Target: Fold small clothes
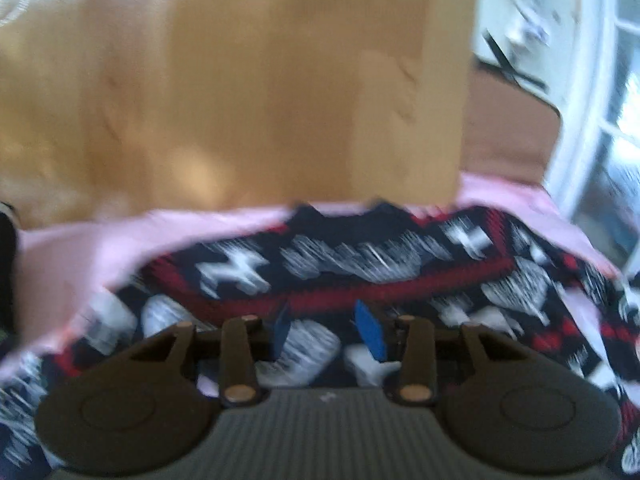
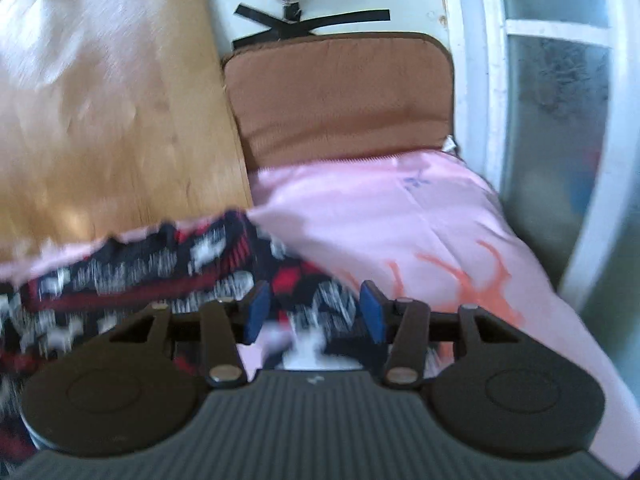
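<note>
Both jaws are seen open over the soft, light patterned sweater (image 1: 352, 264): left hand-held gripper (image 1: 329, 332), right hand-held gripper (image 2: 316, 316). An edge is best pinched.

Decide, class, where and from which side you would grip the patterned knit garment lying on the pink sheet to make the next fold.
Probably the near edge of the patterned knit garment, approached from the near side, low along the pink sheet. It lies flat, its red-bordered fold runs across, and both the left gripper and right gripper are open over that edge.
</note>
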Tool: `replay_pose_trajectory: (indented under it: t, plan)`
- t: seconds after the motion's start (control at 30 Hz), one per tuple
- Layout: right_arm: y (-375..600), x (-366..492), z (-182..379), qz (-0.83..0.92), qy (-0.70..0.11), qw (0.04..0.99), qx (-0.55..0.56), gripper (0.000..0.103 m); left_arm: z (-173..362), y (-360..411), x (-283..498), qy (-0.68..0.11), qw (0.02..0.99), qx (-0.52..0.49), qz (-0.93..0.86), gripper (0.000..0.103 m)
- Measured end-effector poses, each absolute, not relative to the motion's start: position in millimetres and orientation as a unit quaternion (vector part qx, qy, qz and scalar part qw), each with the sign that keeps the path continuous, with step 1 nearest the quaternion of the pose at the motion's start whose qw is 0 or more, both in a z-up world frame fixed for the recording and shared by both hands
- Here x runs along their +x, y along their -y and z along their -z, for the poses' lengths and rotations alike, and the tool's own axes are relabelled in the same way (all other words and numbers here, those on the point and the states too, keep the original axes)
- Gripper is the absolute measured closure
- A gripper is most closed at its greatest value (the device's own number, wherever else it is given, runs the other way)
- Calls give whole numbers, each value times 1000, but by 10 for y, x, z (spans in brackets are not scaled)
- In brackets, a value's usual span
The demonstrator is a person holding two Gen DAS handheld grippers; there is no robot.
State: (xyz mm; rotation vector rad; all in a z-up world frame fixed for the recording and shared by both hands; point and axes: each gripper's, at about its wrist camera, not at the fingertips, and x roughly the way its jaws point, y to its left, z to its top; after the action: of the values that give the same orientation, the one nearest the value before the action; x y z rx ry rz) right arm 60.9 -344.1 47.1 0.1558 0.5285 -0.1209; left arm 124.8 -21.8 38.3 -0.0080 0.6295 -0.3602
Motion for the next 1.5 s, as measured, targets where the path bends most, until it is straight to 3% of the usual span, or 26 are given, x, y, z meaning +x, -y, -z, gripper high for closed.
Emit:
replay_pose_trajectory:
  t: [0.13, 0.2, 0.33, 0.47, 0.5, 0.57, 0.67, 0.87, 1.13, 1.27, 1.3, 1.4, 1.5]
  plan:
    - [3346, 352, -370, 52, -265, 961, 64, 44, -32, 478, 1135, -313, 932, 40, 177, 65]
    - [3289, 287, -311, 47, -267, 961, 46, 36, -36, 519, 1081, -304, 934, 56, 177, 60]
    - [3175, 380, -212, 48, -266, 963, -12, 34, -8, 539, 1109, -311, 933, 57, 173, 60]
    - [3164, 587, -96, 33, -272, 961, -39, 22, -21, 547, 1100, -310, 933, 62, 171, 60]
    - [3197, 652, -13, 29, -289, 956, -39, 23, -27, 543, 1097, -311, 933, 61, 171, 60]
    - [3354, 716, 136, 10, -305, 952, -9, 39, -30, 542, 1080, -310, 933, 61, 171, 60]
    - [3709, 655, 20, 33, -295, 953, 54, 89, -28, 541, 1088, -311, 933, 63, 171, 59]
    - [4697, 304, -408, 136, -189, 950, 209, 89, -25, 546, 1096, -310, 933, 65, 171, 58]
    - [4973, 523, -697, 68, -200, 919, 332, 90, -23, 546, 1097, -310, 933, 65, 171, 58]
    - [4692, 572, -1029, -11, -199, 913, 356, 94, -26, 533, 1099, -311, 932, 59, 175, 55]
    - [4663, 519, -1165, -21, -175, 916, 361, 100, -26, 527, 1102, -311, 932, 57, 177, 55]
    - [4663, 316, -1605, 5, -92, 935, 342, 100, -27, 514, 1102, -311, 931, 50, 183, 52]
    - [4636, 298, -1788, 70, -92, 947, 300, 100, -32, 483, 1103, -311, 931, 39, 189, 50]
